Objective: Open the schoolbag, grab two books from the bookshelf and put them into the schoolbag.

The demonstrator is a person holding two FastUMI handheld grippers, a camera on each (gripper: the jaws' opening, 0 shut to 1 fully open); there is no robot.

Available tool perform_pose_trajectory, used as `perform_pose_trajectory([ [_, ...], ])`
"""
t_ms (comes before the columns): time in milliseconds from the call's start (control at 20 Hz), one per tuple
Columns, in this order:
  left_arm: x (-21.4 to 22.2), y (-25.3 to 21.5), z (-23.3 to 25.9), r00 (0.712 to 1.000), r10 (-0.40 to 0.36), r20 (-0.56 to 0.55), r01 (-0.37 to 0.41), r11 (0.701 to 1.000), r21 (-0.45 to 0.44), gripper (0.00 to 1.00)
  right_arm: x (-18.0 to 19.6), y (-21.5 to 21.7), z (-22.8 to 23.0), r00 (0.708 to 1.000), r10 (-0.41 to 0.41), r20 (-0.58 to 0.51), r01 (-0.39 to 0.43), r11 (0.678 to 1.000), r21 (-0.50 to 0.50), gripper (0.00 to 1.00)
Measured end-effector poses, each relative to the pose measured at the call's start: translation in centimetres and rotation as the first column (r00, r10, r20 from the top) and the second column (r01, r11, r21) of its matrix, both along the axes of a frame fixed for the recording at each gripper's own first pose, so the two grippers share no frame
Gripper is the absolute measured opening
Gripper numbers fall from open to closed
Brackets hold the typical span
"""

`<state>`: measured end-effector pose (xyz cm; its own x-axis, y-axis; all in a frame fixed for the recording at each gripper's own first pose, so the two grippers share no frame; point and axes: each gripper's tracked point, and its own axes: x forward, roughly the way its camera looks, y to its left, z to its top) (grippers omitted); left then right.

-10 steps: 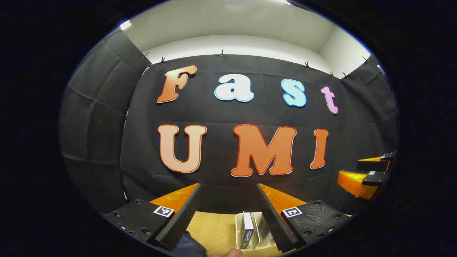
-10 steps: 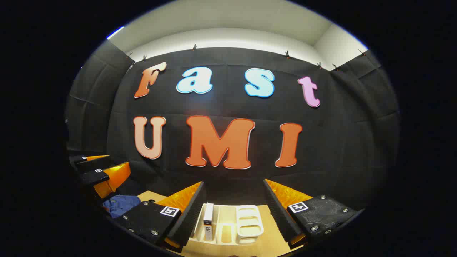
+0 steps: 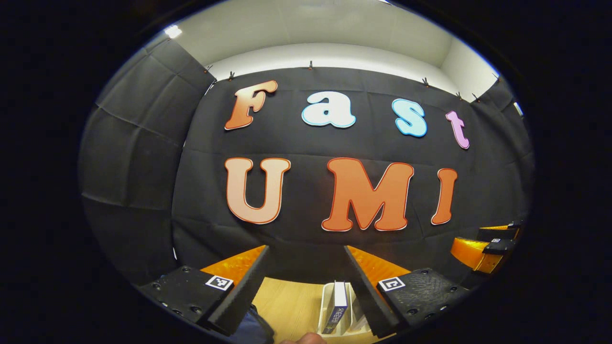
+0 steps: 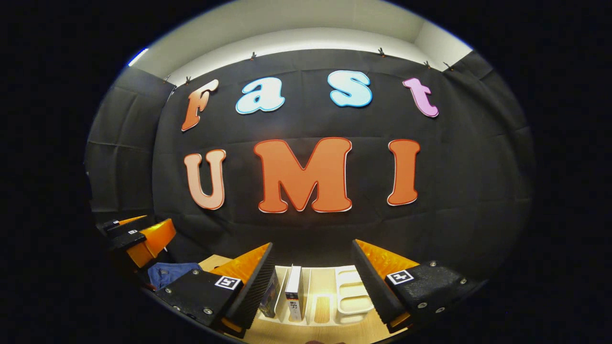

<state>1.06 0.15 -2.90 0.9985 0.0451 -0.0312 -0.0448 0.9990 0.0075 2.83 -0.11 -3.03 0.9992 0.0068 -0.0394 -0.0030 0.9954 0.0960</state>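
Both grippers' fingers held spread, left gripper [image 3: 306,286], right gripper [image 4: 313,282], books [image 4: 294,292] stood in the bookshelf [image 4: 351,298] at 6 o'clock between the right fingers, blue schoolbag [image 4: 169,273] seen at 8 o'clock

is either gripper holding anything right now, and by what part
Nothing is held. The left gripper and the right gripper are both open, with the books standing in the white bookshelf on the table beyond them.
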Motion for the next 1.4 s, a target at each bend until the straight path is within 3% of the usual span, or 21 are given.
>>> perform_pose_trajectory([
  [150,1.6,0.7,-1.0,0.999,-0.038,-0.028,0.038,0.999,0.005,0.94,0.2,0.3,0.1,0.998,-0.057,0.027,0.058,0.998,-0.022,0.95],
  [550,2.5,1.8,-1.5,0.993,-0.113,-0.031,0.113,0.994,0.013,0.94,0.2,3.3,0.3,0.995,-0.096,0.034,0.098,0.994,-0.055,0.94],
  [1400,3.0,5.4,-1.8,1.000,-0.031,-0.003,0.031,0.999,-0.023,0.94,1.6,5.5,-2.3,0.999,-0.044,-0.020,0.042,0.996,-0.080,0.95],
])
